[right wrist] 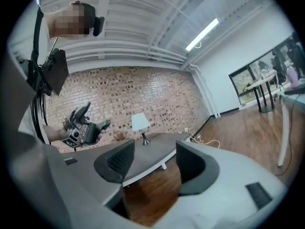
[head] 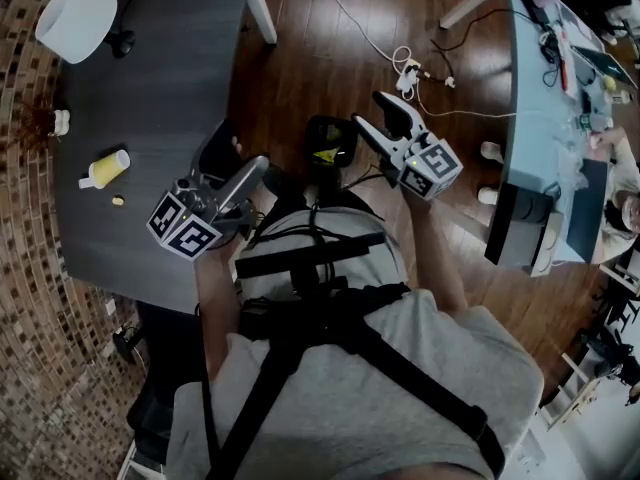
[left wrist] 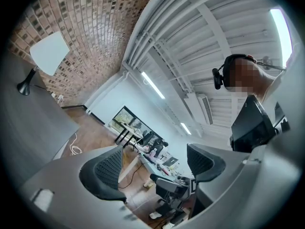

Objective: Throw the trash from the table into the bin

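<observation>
- The left gripper [head: 247,176] is held level over the near edge of the table [head: 180,58]. Its jaws stand wide apart and nothing is between them.
- The right gripper [head: 372,111] is off the table, above the wooden floor. Its jaws are also apart, a little less wide, and empty.
- The trash lies near the left edge of the table: a yellow and white container [head: 105,168] on its side, and a small yellow scrap [head: 118,200] just beside it. Both are well apart from the two grippers.
- A black bin [head: 330,140], as I judge it, stands on the floor between the grippers, close to the person's body.
- Risk: the container looks round and lies flat, so a grip that is not centred could make it roll toward the left edge and fall.
- Risk: the scrap is very small. The wide pads may only push it along the table instead of taking it.
- Risk: the lamp [head: 77,23] stands at the far left corner, and a careless reach could knock it.
- Risk: the bin is partly hidden under the grippers, so a release from high up may miss it.
</observation>
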Motion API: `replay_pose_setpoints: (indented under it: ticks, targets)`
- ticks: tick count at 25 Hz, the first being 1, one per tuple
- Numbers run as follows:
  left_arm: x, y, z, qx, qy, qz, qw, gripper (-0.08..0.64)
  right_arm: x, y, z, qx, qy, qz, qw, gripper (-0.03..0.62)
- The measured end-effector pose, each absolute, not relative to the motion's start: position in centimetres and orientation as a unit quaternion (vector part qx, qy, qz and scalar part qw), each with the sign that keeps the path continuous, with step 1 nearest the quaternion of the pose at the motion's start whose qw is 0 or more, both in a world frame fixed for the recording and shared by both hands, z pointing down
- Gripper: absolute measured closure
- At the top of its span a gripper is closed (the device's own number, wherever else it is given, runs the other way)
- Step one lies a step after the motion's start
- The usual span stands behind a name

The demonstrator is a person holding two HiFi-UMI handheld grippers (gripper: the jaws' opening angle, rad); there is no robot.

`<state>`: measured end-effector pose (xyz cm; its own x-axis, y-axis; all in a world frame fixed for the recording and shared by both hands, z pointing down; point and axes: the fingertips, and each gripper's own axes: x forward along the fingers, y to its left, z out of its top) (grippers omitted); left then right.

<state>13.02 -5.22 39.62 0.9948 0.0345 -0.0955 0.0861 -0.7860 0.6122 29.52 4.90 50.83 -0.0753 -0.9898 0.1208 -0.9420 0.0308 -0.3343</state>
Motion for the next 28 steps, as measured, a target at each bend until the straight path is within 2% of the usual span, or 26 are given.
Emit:
replay_pose_setpoints:
  ticks: [2, 13, 22, 28]
  targets:
    - [13.0, -4.9, 39.3, 0.946, 0.033, -0.04, 0.32, 0.153, 29.5, 4.9, 48.8, -0.675, 0.721, -0.142, 0.075, 0.356]
    - [13.3, -2.3, 38.2, 0.955, 0.031, -0.05, 0.291, 0.152, 28.5, 5.9, 44.6, -0.651, 0.755, -0.072, 0.041, 0.356]
    - [14.6, -0.3, 38.3, 0.963, 0.019, -0.038, 0.264, 0.152, 29.7, 8.7, 44.6, -0.65, 0.753, -0.079, 0.065, 0.356]
    - [13.1, -0.6, 37.9, 0.962, -0.001, -0.053, 0.267, 0.152, 28.2, 7.4, 45.7, -0.616, 0.779, -0.097, 0.06, 0.356]
